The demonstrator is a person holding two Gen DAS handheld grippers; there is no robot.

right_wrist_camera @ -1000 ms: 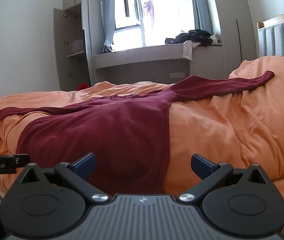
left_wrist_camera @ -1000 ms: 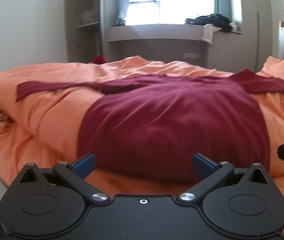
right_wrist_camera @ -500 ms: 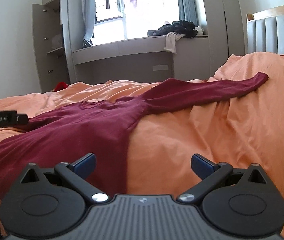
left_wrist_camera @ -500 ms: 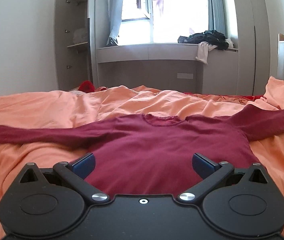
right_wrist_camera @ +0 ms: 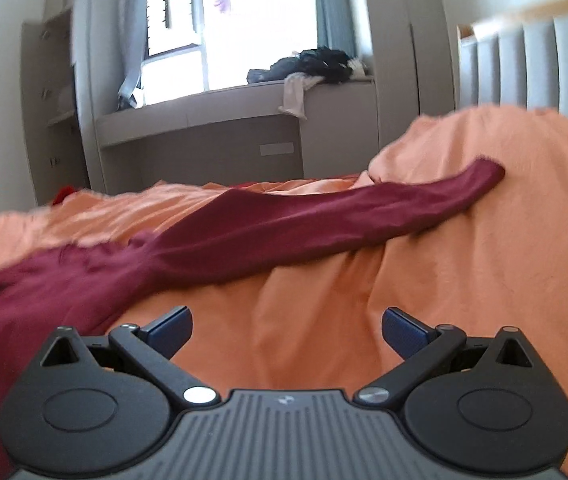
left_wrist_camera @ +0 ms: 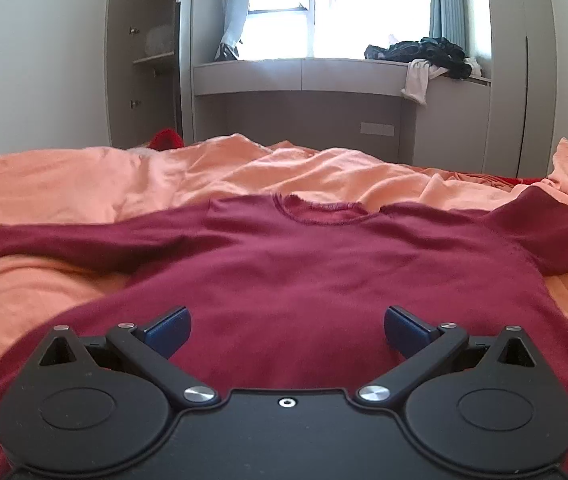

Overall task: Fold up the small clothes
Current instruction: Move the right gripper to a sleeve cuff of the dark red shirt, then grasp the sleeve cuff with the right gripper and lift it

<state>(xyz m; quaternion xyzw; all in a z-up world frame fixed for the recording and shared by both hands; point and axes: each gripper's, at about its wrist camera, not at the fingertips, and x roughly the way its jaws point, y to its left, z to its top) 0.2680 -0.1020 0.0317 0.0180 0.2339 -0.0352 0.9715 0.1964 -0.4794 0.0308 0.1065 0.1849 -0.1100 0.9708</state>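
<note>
Here, both empty: left gripper [left_wrist_camera: 286, 330] spread over maroon shirt [left_wrist_camera: 324, 280]; right gripper [right_wrist_camera: 286, 330] spread, lower centre. Risk: sleeve [right_wrist_camera: 344, 216] bunching on rumpled orange duvet [right_wrist_camera: 484, 280].

shirt [left_wrist_camera: 304, 280] spread flat on the duvet [left_wrist_camera: 84, 184], collar at the far side; sleeves out left and right; clothes pile [left_wrist_camera: 424, 54] on the window ledge behind
</note>
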